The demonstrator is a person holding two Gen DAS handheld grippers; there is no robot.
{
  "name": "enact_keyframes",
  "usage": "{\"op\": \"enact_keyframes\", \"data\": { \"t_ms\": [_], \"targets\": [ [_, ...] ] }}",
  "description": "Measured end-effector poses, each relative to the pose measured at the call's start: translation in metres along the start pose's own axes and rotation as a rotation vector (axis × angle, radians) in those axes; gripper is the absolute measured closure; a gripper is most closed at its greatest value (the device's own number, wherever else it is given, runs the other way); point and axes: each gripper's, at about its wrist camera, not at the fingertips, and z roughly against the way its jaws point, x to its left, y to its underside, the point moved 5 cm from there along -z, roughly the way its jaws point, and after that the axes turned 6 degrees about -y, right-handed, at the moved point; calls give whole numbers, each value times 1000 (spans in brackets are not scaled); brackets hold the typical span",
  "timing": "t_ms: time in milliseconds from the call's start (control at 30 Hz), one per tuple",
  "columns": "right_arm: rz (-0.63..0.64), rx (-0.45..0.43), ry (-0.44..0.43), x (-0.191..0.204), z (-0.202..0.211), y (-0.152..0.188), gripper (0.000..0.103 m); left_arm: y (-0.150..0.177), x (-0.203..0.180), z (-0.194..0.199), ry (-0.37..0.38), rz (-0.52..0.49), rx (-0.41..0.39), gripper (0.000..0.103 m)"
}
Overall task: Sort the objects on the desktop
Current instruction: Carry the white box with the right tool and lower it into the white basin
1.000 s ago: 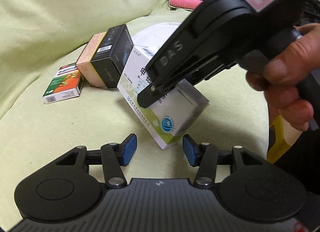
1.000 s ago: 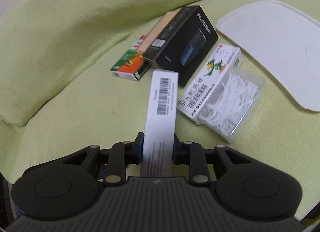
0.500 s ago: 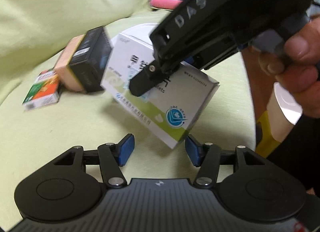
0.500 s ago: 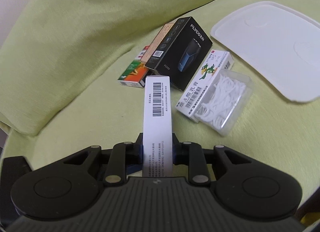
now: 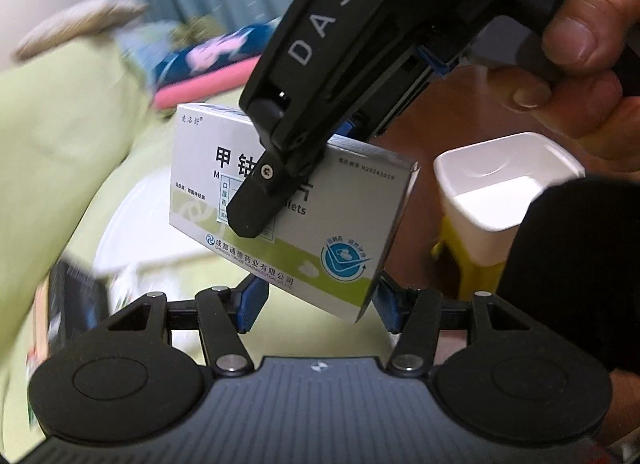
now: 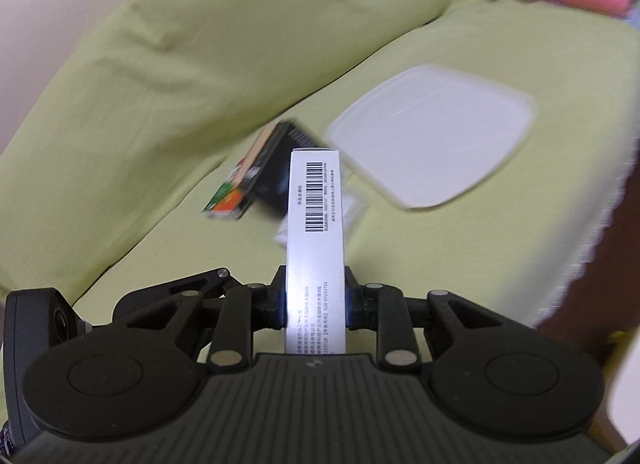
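A white and green medicine box hangs in the air, clamped by my right gripper. In the right wrist view its narrow barcode side stands up between the shut pads. Seen from the left wrist, the right gripper comes down from the upper right, held by a hand. My left gripper stands open just below the box, touching nothing. A white bin sits to the right on a yellow stool.
On the green cover lie a white lid, a black box, an orange and green packet and a clear box partly hidden behind the held box. The cover's edge drops off at the right.
The right gripper has lifted the medicine box up and toward the right, away from the cover. The left gripper view has swung right, and the white bin has come into sight.
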Motion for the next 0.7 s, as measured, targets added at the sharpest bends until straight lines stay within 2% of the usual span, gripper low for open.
{"op": "enact_keyframes", "data": {
  "t_ms": [333, 467, 567, 700],
  "targets": [
    [-165, -173, 214, -91, 106, 7, 81, -94, -104, -49, 195, -203, -102, 43],
    [-231, -209, 294, -129, 126, 16, 81, -96, -117, -98, 274, -254, -122, 43],
    [-288, -225, 348, -162, 138, 33, 81, -107, -167, -104, 325, -306, -132, 43],
    [-364, -222, 408, -200, 133, 49, 81, -111, -197, -134, 388, -370, -125, 43]
  ]
}}
